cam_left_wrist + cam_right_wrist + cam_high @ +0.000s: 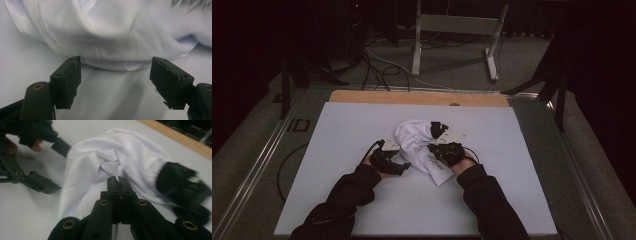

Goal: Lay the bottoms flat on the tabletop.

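A crumpled white garment lies in the middle of the white table board. It carries dark print and a black part that is blurred. My left gripper stands open at the garment's near left edge. The hem lies just ahead of its fingertips, and nothing is pressed between them. The high view shows it low on the board. My right gripper is shut, with a thin fold of the white cloth pinched at its tips. It sits on the garment's right side.
A wooden strip runs along the board's far edge. Beyond it stand a grey metal frame and loose cables on the floor. Metal rails flank the board. A cable trails from the left gripper.
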`<state>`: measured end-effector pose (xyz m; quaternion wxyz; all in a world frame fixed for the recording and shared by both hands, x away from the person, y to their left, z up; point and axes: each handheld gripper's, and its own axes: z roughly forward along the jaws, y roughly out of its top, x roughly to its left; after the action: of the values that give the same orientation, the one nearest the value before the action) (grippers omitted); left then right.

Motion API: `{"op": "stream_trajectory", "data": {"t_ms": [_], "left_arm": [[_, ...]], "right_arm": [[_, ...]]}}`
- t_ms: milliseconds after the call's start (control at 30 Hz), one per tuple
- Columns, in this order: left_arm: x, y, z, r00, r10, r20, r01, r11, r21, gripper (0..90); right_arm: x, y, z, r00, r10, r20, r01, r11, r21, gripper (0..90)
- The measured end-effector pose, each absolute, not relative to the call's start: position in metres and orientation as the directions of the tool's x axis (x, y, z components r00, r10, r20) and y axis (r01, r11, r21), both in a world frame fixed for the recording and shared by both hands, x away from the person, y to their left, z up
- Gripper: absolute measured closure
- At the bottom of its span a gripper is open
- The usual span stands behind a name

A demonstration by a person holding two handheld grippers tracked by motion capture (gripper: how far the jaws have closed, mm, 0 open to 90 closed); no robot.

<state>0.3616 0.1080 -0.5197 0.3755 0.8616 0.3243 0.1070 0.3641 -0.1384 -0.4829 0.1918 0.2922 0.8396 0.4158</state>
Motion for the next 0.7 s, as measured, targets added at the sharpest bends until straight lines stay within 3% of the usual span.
{"op": "stream_trajectory", "data": {"t_ms": [700], "left_arm": [[0.371, 0.101, -0.519, 0.774, 0.632, -0.042, 0.469, -0.528, 0.708, 29.8]], "right_arm": [[0.365, -0.250, -0.466, -0.544, 0.836, -0.071, 0.410, 0.338, 0.847, 90.0]]}}
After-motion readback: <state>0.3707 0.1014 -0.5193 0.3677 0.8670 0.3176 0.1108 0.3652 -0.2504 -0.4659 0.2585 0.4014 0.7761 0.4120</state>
